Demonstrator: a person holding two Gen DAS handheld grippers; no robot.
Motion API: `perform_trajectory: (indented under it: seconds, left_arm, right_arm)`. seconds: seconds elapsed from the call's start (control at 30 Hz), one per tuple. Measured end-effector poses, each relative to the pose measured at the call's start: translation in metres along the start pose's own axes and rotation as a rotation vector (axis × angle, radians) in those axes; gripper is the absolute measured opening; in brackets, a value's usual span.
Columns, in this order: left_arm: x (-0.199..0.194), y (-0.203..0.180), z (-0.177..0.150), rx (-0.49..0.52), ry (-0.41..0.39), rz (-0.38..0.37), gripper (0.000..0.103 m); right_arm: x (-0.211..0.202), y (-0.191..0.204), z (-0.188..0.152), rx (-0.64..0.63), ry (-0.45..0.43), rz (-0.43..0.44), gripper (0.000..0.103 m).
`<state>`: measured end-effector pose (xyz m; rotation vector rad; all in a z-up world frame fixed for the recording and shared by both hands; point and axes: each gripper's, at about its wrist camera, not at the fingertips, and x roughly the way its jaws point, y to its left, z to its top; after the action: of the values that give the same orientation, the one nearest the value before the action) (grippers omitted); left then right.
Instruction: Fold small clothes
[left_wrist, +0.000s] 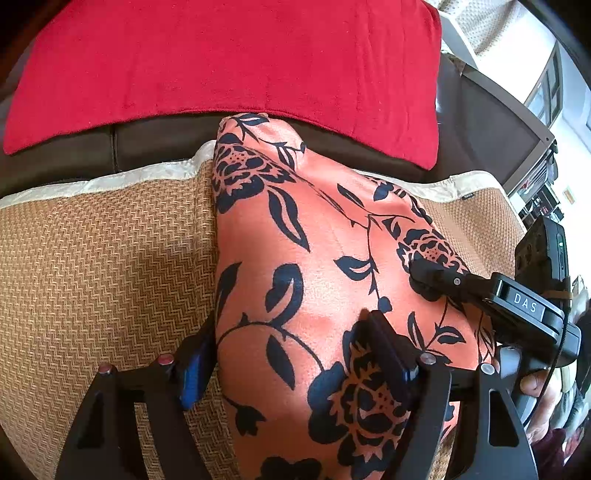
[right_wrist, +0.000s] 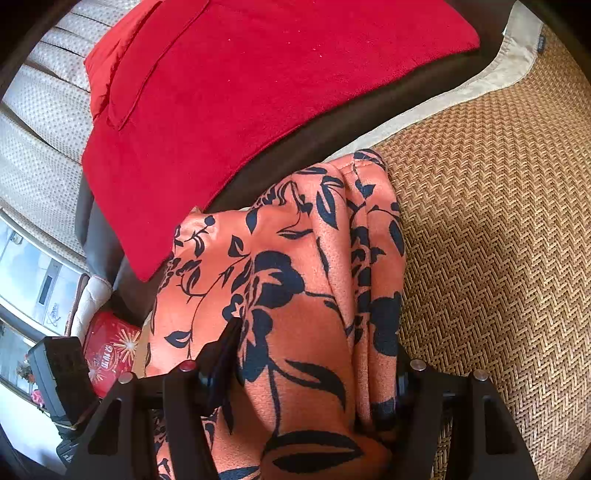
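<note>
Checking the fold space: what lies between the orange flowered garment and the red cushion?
A strip of dark brown sofa leather separates the flowered garment from the red cushion, clearest in the left wrist view.

Orange garment (left_wrist: 325, 258) (right_wrist: 295, 288) with navy floral print, bunched, partly folded, lying on woven mat.

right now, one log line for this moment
garment: orange floral, on woven mat | left gripper: open astride cloth | right gripper: open astride cloth

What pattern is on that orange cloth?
Dark navy flowers and leaves on the orange garment; clearest in the left wrist view.
</note>
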<state>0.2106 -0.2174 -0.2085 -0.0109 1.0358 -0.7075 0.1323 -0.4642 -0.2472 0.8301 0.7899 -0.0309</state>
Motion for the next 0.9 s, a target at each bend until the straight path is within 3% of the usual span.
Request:
perform_trajectory:
  seconds: [0.43,0.57,0.8,0.9]
  left_arm:
    - [0.003,-0.001,0.001,0.003,0.010,-0.007,0.078]
    - [0.009,0.002,0.002,-0.003,0.046,-0.040,0.079]
    - [0.015,-0.006,0.001,0.040,0.091,-0.051,0.090]
    - [0.017,-0.003,0.000,0.007,0.107,-0.113,0.090]
  right_arm:
    - [-0.001,-0.001,-0.001,0.002,0.003,0.006,0.067]
    - [-0.001,-0.001,-0.001,0.000,0.002,0.002,0.067]
    - [0.000,0.000,0.000,-0.004,0.004,-0.001,0.067]
    - [0.000,-0.002,0.001,-0.004,0.005,0.001,0.067]
